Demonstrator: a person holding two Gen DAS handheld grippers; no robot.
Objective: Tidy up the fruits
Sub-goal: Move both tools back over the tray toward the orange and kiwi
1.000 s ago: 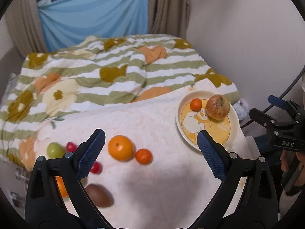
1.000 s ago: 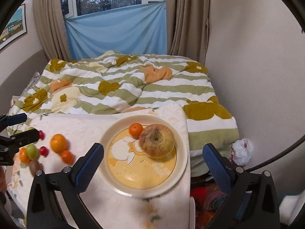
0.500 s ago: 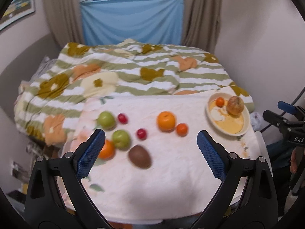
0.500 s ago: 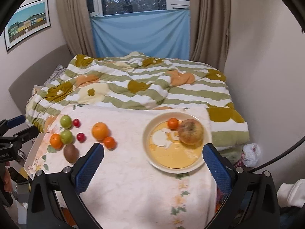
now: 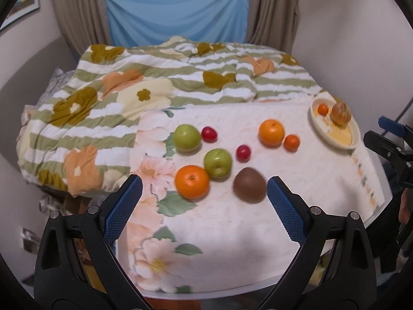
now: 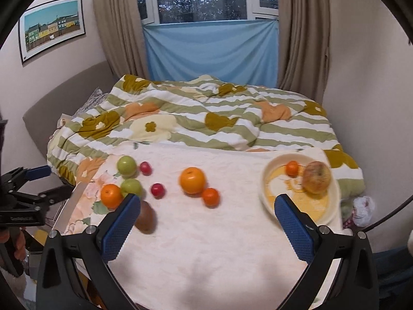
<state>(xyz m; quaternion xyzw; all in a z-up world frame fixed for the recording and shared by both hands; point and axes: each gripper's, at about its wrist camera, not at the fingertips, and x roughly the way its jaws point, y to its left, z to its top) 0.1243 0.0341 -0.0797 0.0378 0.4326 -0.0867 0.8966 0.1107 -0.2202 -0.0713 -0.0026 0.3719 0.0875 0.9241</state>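
Both grippers, left gripper [image 5: 204,201] and right gripper [image 6: 206,219], gape empty above scattered fruit beside the plate [image 6: 333,206].

Left tool [image 5: 204,201] and right tool [image 6: 206,222] both gape wide, empty

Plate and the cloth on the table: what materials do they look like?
Plate: looks like glazed ceramic or melamine, cream with a yellow printed picture inside; smooth thick rim, slight sheen. Cannot tell which.
Tablecloth: woven fabric, matte white with an embossed-looking pattern and printed peach flowers with green leaves; it drapes over the table edge.
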